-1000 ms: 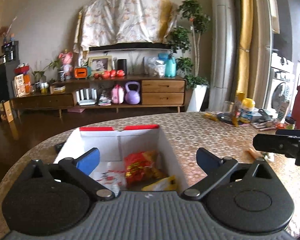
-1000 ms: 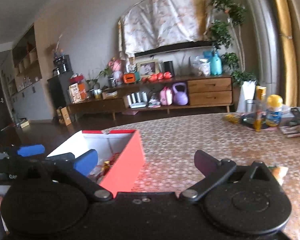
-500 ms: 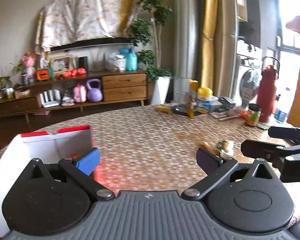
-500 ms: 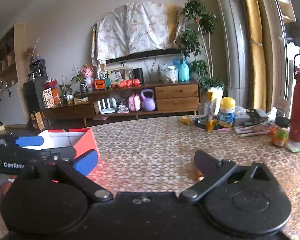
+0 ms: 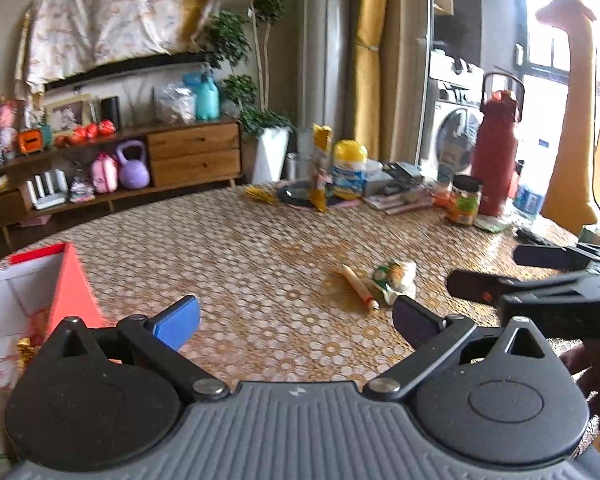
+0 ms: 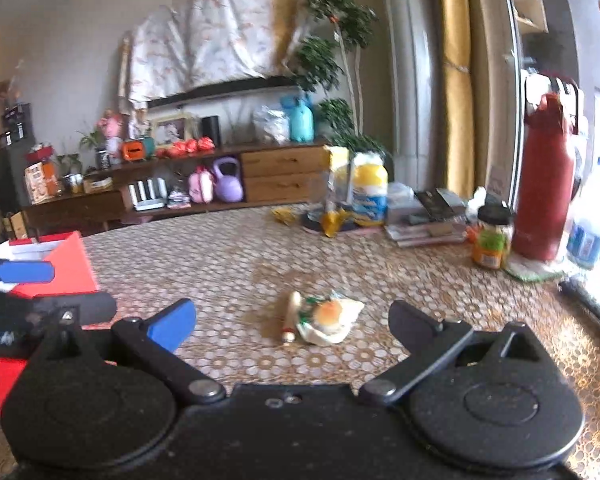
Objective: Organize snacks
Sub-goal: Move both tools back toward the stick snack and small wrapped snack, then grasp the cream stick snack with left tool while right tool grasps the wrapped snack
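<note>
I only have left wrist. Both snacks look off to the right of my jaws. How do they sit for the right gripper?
Observer: In the right wrist view the white snack packet lies between the right gripper jaws, which are wide open and empty.
Operator: And the stick snack?
Observer: The stick snack lies just left of the packet, also inside the jaw span, its red-tipped end toward the camera.
Operator: Is my left gripper in its way?
Observer: No. The left gripper shows at the far left edge, in front of the red box, well apart from both snacks.
</note>
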{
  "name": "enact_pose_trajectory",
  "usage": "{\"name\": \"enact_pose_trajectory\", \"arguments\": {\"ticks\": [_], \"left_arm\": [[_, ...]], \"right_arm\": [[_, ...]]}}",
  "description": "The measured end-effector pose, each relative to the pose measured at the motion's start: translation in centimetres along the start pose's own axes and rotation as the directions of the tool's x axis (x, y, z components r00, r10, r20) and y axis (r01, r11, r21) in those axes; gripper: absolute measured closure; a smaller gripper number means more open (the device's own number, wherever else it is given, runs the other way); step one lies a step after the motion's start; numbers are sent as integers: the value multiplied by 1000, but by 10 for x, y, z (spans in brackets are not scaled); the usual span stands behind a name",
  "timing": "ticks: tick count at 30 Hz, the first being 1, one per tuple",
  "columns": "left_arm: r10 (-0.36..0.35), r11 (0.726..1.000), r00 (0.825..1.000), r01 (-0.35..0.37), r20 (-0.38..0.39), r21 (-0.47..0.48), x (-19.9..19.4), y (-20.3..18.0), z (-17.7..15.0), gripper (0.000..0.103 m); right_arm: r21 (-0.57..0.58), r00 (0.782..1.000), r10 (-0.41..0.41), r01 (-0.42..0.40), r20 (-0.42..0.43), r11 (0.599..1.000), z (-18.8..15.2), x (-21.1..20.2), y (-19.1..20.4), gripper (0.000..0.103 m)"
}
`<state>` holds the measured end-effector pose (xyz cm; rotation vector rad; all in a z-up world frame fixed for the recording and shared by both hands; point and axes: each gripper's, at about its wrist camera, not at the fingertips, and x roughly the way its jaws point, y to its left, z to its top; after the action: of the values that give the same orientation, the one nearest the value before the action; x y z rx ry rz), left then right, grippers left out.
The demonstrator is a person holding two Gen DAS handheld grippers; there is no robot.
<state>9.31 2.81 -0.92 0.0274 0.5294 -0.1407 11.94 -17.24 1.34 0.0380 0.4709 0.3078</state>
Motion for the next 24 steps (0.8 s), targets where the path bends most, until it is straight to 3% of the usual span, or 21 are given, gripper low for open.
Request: {"name": "enact_pose_trajectory", "arguments": {"ticks": [5, 12, 24], "left_arm": [[-12, 1000, 1000, 12, -26, -7, 22, -2, 0, 0], [-21, 1000, 998, 21, -56, -1, 50, -2, -1, 0], [-44, 999, 996, 44, -80, -10, 78, 7, -5, 0]], "right_arm": [[34, 999, -25, 26, -27, 999, 2, 31, -15, 0], [119, 991, -34, 50, -132, 992, 9, 88, -27, 1], [191, 970, -46, 93, -238, 977, 4, 138, -37, 27]]}}
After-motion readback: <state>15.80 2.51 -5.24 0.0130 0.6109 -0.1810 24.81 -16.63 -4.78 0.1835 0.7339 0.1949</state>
